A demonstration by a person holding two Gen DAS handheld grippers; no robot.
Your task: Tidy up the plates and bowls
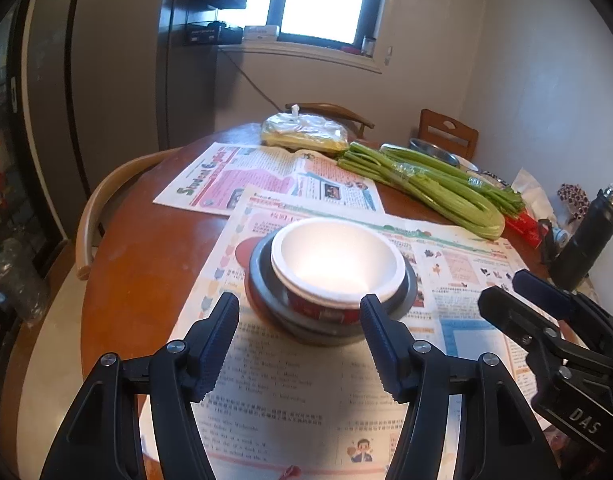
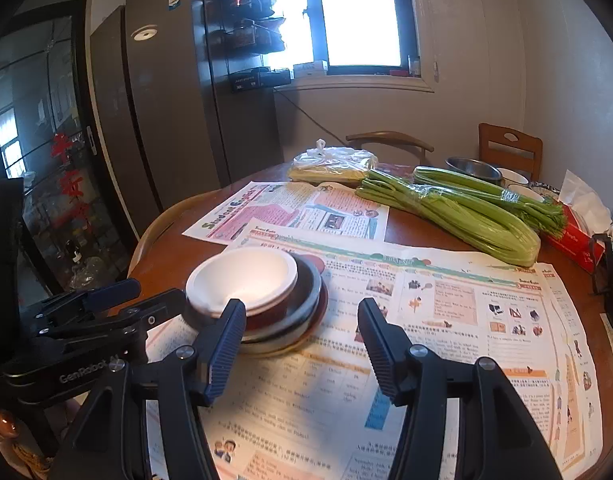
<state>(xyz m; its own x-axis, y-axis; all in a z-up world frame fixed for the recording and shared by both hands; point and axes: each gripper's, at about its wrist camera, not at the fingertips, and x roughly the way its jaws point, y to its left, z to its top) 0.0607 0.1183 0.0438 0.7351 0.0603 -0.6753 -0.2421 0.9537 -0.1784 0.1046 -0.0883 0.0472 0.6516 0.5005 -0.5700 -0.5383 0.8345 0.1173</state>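
Note:
A white bowl with a red outside [image 1: 334, 264] [image 2: 242, 280] sits nested in a grey bowl [image 1: 266, 300] [image 2: 306, 296] on a red plate [image 2: 320, 314], all stacked on newspaper. My left gripper [image 1: 302, 308] stands open just in front of the stack, nothing between its fingers. Its body shows in the right wrist view as the left gripper [image 2: 154, 292], close to the stack's left side. My right gripper [image 2: 302, 312] is open too, empty, hovering to the right front of the stack. The right gripper [image 1: 502, 292] appears at the right of the left wrist view.
Newspaper sheets [image 2: 446, 320] cover the round wooden table [image 1: 146, 264]. Celery bunches [image 2: 466, 220], a bagged yellow food [image 2: 334, 164], a steel bowl [image 2: 472, 168], small white bowls [image 2: 514, 178], a red tissue box [image 2: 574, 240] and a dark bottle [image 1: 586, 236] lie at the far and right side. Chairs surround the table.

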